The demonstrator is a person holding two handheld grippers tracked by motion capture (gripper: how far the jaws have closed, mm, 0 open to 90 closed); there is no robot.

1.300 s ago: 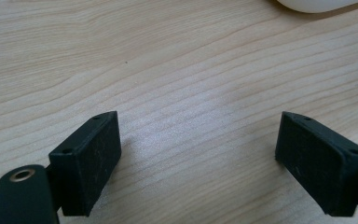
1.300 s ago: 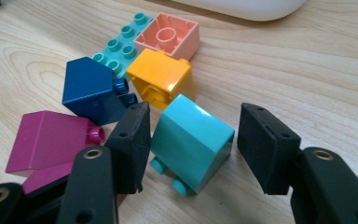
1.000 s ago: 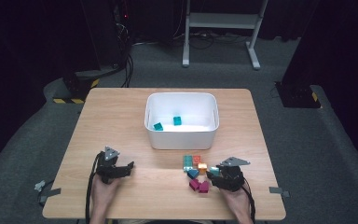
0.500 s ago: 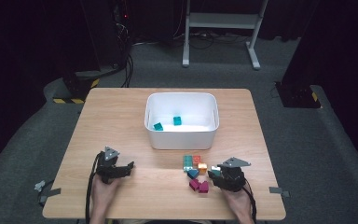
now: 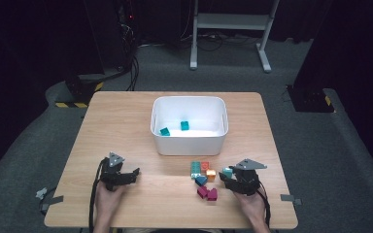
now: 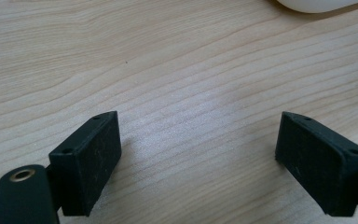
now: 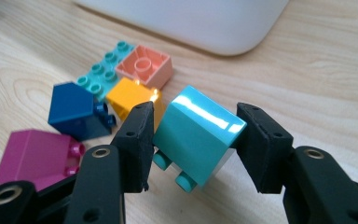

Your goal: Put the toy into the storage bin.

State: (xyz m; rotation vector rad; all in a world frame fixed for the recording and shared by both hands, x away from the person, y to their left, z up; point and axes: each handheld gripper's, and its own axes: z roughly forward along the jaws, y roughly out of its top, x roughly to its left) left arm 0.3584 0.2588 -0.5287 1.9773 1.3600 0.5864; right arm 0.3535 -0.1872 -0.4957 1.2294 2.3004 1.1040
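Observation:
My right gripper [image 7: 192,122] is shut on a turquoise brick [image 7: 200,133], which sits tilted between the jaws with its studs facing down; in the high view the right gripper [image 5: 228,176] rests at the table's front right with that turquoise brick [image 5: 228,171]. Just left of it lie a long teal brick [image 7: 103,77], a salmon brick [image 7: 145,66], an orange brick [image 7: 129,95], a dark blue brick [image 7: 76,109] and a magenta brick [image 7: 36,156]. My left gripper [image 6: 200,154] is open over bare wood, with nothing between its jaws; the high view puts the left gripper [image 5: 132,173] at the front left.
A white bin [image 5: 189,143] stands mid-table, holding two teal bricks [image 5: 164,131] [image 5: 185,125]. Its rim [image 6: 317,3] shows ahead of the left gripper. A second magenta brick [image 5: 212,194] lies beside the first. The wooden table [image 5: 126,121] ends just behind both hands.

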